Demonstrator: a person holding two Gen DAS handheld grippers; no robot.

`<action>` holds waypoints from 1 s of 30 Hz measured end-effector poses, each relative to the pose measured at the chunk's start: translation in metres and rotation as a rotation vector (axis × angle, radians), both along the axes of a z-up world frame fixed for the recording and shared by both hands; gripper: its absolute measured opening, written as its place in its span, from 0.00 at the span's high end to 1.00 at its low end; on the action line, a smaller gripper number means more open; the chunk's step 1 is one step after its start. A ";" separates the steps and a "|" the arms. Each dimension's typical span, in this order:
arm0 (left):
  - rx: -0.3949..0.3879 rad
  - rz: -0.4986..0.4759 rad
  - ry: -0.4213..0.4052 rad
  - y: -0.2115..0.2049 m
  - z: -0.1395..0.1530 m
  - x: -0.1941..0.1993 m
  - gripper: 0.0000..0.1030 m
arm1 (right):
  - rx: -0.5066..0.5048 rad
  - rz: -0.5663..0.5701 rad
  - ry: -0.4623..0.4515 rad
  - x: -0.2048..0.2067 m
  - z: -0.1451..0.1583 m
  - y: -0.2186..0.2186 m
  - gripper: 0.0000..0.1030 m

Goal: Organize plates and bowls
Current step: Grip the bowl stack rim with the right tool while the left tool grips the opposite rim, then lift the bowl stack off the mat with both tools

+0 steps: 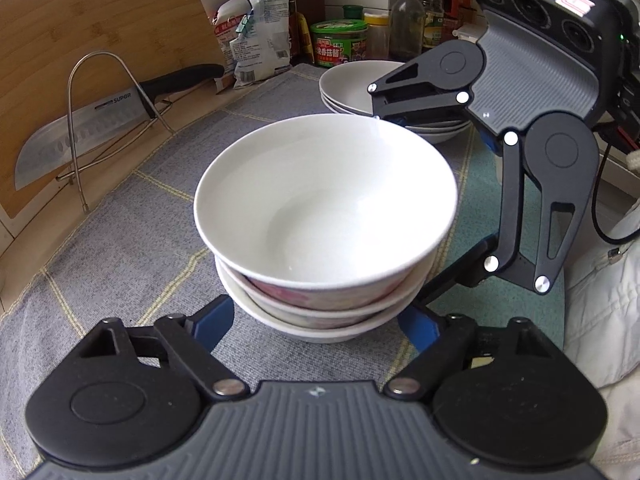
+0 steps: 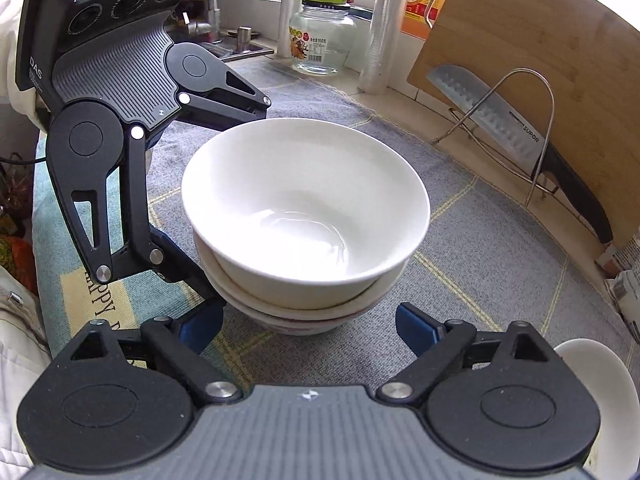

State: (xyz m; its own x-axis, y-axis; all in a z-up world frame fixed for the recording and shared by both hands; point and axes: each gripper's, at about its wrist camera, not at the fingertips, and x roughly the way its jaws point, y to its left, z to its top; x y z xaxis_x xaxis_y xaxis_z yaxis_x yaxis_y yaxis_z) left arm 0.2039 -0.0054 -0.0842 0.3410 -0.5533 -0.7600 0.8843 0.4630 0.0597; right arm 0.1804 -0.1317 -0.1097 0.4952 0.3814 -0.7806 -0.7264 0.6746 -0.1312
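Your white ceramic bowls (image 1: 324, 232) sit nested in one stack on the grey-clothed bench (image 1: 120, 248), white plates (image 1: 352, 88) piled behind, and left tool (image 1: 320, 320) and right tool (image 2: 310, 322) both straddle the bowl stack released, so little sorting looks left.

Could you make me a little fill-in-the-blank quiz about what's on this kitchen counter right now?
1. The white bowl sits on top of a stack of ____ bowls in all.
2. The cleaver leans in a wire rack against a ____ cutting board.
3. Behind the bowls, near the green-lidded jar, stands a pile of shallow white ____.
4. The cloth under the bowls is mostly ____ in colour.

Missing words: three; wooden; plates; grey
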 end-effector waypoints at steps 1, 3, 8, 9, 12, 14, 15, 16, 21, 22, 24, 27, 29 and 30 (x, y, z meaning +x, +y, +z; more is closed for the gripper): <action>0.003 -0.006 -0.002 0.000 0.000 0.000 0.15 | 0.000 0.009 0.005 0.001 0.000 0.000 0.10; 0.008 -0.014 0.002 0.000 0.000 0.001 0.15 | -0.005 0.028 0.011 0.004 0.001 0.002 0.13; 0.023 -0.045 0.014 -0.001 0.000 0.003 0.19 | -0.012 0.060 0.024 0.007 0.004 0.003 0.19; 0.027 -0.050 0.011 -0.001 0.000 0.004 0.19 | -0.014 0.064 0.025 0.009 0.004 0.001 0.20; 0.032 -0.059 0.021 0.002 -0.001 0.005 0.19 | -0.017 0.085 0.037 0.012 0.005 0.001 0.20; 0.034 -0.069 0.019 0.002 0.000 0.005 0.19 | -0.023 0.093 0.038 0.012 0.005 0.001 0.20; 0.035 -0.076 0.019 0.001 0.000 0.005 0.19 | -0.023 0.097 0.042 0.012 0.006 0.000 0.20; 0.035 -0.081 0.021 0.001 0.000 0.006 0.19 | -0.022 0.099 0.045 0.013 0.006 0.000 0.20; 0.038 -0.115 0.029 0.000 0.000 0.009 0.19 | -0.031 0.109 0.054 0.015 0.006 0.001 0.20; 0.038 -0.121 0.029 0.000 -0.001 0.009 0.19 | -0.033 0.111 0.056 0.016 0.006 0.002 0.20; 0.039 -0.132 0.035 -0.002 -0.001 0.011 0.19 | -0.036 0.115 0.062 0.019 0.006 0.003 0.19; 0.043 -0.140 0.045 -0.003 -0.002 0.013 0.18 | -0.041 0.121 0.066 0.020 0.006 0.003 0.19; 0.044 -0.148 0.045 -0.004 -0.003 0.013 0.18 | -0.040 0.123 0.070 0.021 0.006 0.002 0.19; 0.044 -0.151 0.045 -0.004 -0.003 0.014 0.18 | -0.041 0.124 0.071 0.022 0.006 0.002 0.19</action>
State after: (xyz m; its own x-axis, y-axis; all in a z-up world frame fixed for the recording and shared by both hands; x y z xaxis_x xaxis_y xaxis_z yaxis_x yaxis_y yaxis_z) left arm 0.2174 -0.0096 -0.0872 0.2215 -0.5619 -0.7970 0.9459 0.3224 0.0356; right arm 0.2020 -0.1294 -0.1037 0.3892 0.4033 -0.8282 -0.8124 0.5741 -0.1022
